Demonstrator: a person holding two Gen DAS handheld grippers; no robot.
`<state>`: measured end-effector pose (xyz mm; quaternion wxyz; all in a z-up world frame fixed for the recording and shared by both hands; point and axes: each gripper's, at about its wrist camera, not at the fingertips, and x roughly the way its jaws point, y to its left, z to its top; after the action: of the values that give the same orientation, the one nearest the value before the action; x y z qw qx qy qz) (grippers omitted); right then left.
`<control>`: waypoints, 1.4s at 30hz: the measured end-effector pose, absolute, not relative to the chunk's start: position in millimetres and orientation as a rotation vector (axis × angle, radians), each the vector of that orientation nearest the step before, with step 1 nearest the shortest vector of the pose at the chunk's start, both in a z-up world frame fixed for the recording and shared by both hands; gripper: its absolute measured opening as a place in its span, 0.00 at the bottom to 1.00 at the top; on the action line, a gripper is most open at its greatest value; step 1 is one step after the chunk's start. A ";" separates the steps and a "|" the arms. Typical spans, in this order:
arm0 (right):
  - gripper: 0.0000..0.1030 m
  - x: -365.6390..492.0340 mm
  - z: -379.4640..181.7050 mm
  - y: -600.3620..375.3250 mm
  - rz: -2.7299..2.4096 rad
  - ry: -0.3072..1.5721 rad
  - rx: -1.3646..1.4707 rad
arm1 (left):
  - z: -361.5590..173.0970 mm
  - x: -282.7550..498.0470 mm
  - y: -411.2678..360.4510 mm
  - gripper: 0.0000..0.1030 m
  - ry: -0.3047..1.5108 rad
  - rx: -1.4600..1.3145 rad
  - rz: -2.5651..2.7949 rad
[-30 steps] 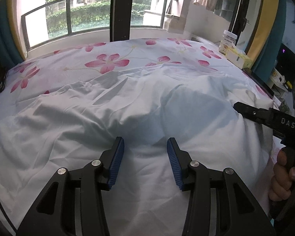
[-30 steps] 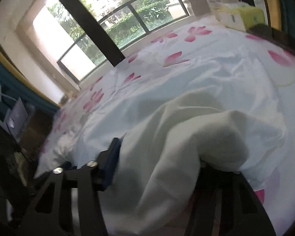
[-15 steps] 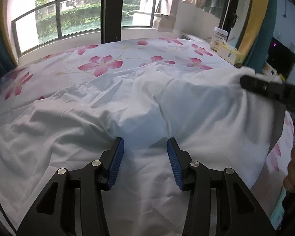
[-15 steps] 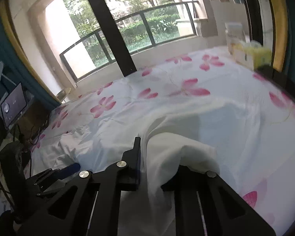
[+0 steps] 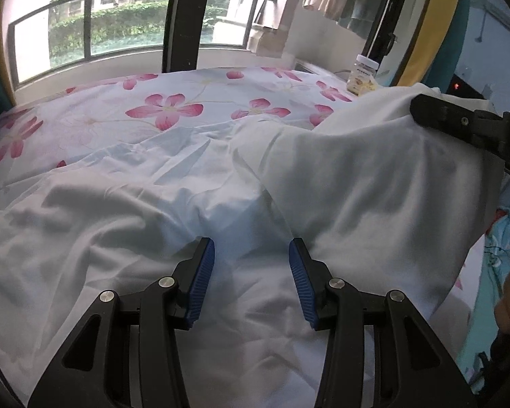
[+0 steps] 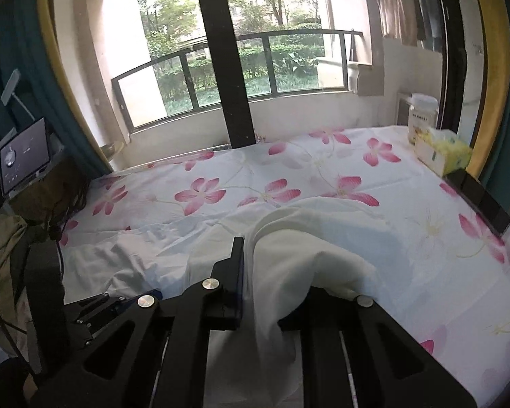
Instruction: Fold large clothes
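A: Where was the large white cotton garment point(image 5: 374, 187)?
B: Clamped in the right gripper point(image 6: 272, 292), lifted; the left gripper point(image 5: 251, 272) gaped above it.
A: Containers?
B: Ahead, a clear plastic jar point(image 6: 422, 112), contents unclear.

Daylight pours in through the window point(image 6: 221, 68) far beyond the jaws in both views, blowing out the panes to near white. The bed point(image 5: 173, 108) ahead is evenly lit, while the white garment point(image 5: 374, 187) casts soft grey shadows between and just ahead of the jaws. Fisheye bending curves the window frame and darkens the corners. The right edge of the left wrist view is blurred.
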<state>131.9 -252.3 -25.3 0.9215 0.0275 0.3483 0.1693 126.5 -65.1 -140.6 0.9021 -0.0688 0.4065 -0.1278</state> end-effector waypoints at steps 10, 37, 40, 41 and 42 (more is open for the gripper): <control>0.11 125.7 -11.3 -222.6 0.340 0.690 -0.050 | -98.3 86.4 -15.2 0.46 0.714 -0.251 -0.258; 0.10 89.5 -42.1 -67.6 0.611 0.756 -0.281 | -94.9 8.2 138.9 0.46 0.648 -0.347 0.076; 0.10 81.2 -55.0 -52.2 0.674 0.800 -0.323 | -97.6 1.2 146.3 0.46 0.657 -0.352 0.096; 0.10 78.1 -60.4 -46.8 0.701 0.822 -0.336 | -98.5 -1.0 148.7 0.46 0.659 -0.353 0.102; 0.10 75.9 -65.1 -42.4 0.726 0.842 -0.343 | -99.4 -2.6 150.6 0.46 0.662 -0.353 0.107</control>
<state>75.9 -42.4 -65.1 0.8356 -0.1621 0.3975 0.3428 -2.6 150.6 -99.4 0.9290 -0.1724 0.3232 0.0524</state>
